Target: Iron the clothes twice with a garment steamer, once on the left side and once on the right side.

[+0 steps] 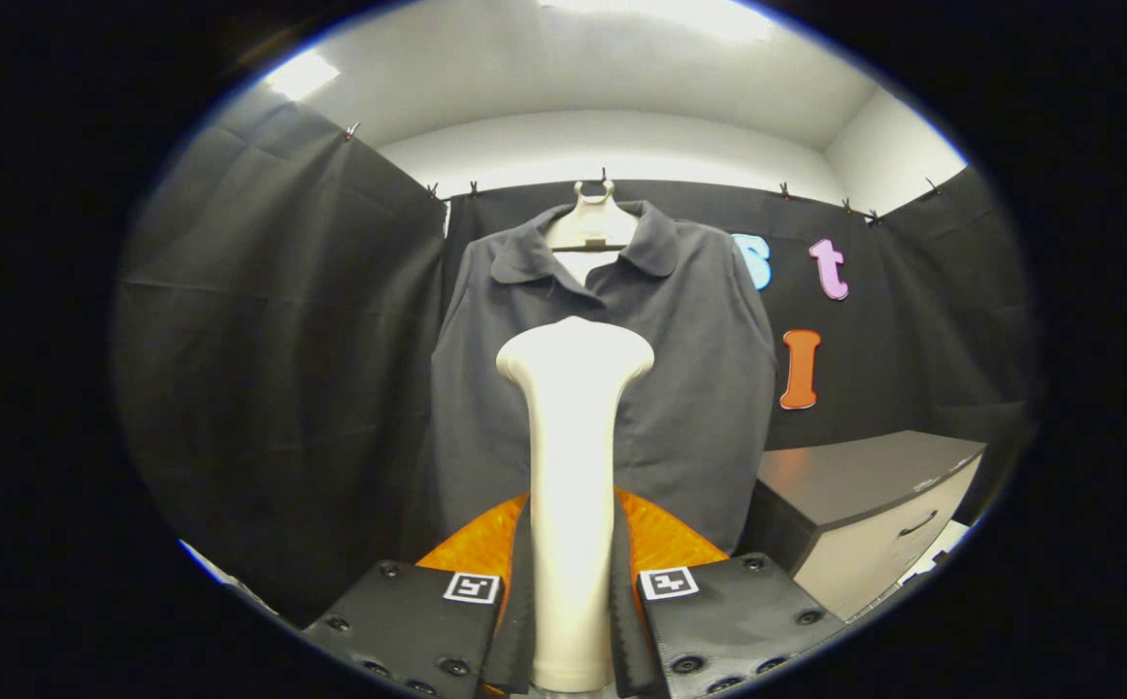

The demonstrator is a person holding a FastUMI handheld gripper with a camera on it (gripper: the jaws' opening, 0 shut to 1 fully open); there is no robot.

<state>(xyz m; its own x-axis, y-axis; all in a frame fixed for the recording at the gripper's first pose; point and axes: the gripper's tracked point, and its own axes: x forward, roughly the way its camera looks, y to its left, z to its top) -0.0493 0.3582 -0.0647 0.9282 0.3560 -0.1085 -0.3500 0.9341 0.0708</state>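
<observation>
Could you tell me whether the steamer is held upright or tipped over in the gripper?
Upright: the garment steamer stands vertically between the fingers of the gripper, which press on both sides of its handle, head up before the hanging shirt.

The garment steamer (573,466) held in the claw (571,621), one finger pressing on either side of its handle, is a plain cream white all over, and the shirt (689,388) beyond it is a flat dark grey with no pattern, hung on a cream hanger (590,221). Each finger carries a small white square tag (472,587) with a black mark. The cabinet (874,515) beside the shirt has a dark grey top and a pale beige drawer front.
</observation>
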